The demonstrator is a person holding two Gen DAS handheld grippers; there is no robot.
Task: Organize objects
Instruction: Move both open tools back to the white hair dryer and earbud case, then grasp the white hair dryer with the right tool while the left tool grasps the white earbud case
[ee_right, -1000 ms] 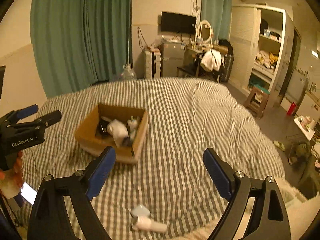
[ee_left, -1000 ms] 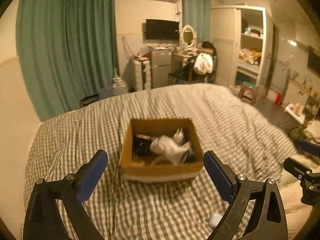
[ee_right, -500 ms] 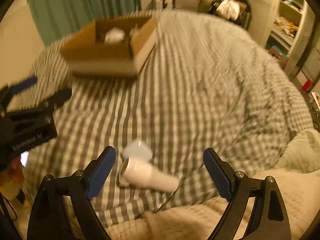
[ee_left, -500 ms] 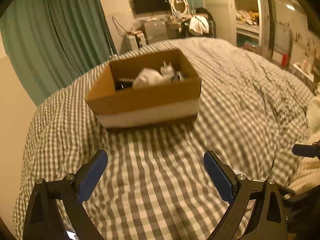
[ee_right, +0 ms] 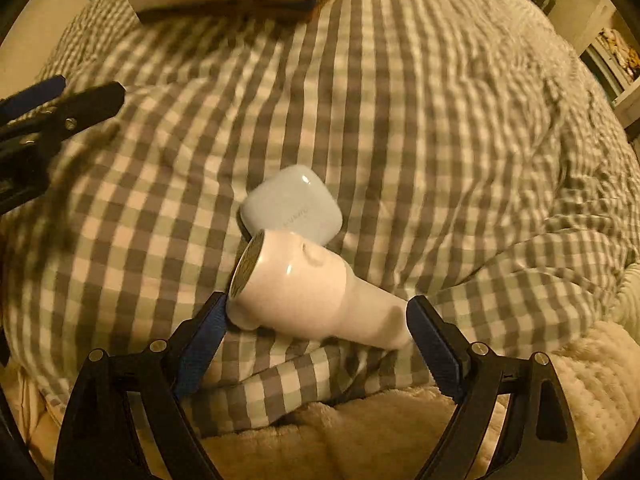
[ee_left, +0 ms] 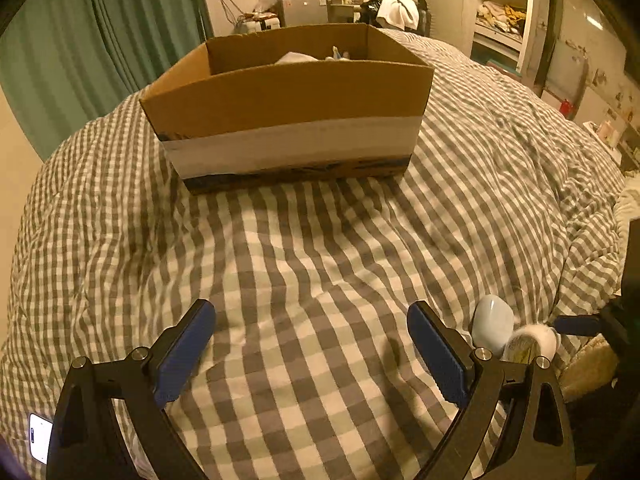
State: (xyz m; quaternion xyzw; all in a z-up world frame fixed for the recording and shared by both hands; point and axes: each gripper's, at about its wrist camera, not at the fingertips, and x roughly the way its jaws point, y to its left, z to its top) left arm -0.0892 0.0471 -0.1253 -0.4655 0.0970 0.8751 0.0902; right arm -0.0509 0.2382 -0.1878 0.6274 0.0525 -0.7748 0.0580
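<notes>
While the right gripper (ee_right: 316, 316) brackets the white lint shaver (ee_right: 312, 300) on the checked duvet (ee_right: 420, 120), jaws spread wide, nothing is clamped yet. Its left pad touches the shaver's head end. A pale earbud case (ee_right: 292, 204) lies touching the shaver. The left gripper (ee_left: 310, 338) hangs wide open and empty, facing the cardboard box (ee_left: 288, 108). Risk: glossy tapered body may squirt out on closing, or nudge the case.

Both grippers drop lower and closer to the bed; the right gripper (ee_right: 316, 314) now brackets the white shaver (ee_right: 316, 300), and the box (ee_left: 288, 108) looms larger before the left gripper (ee_left: 312, 334)
</notes>
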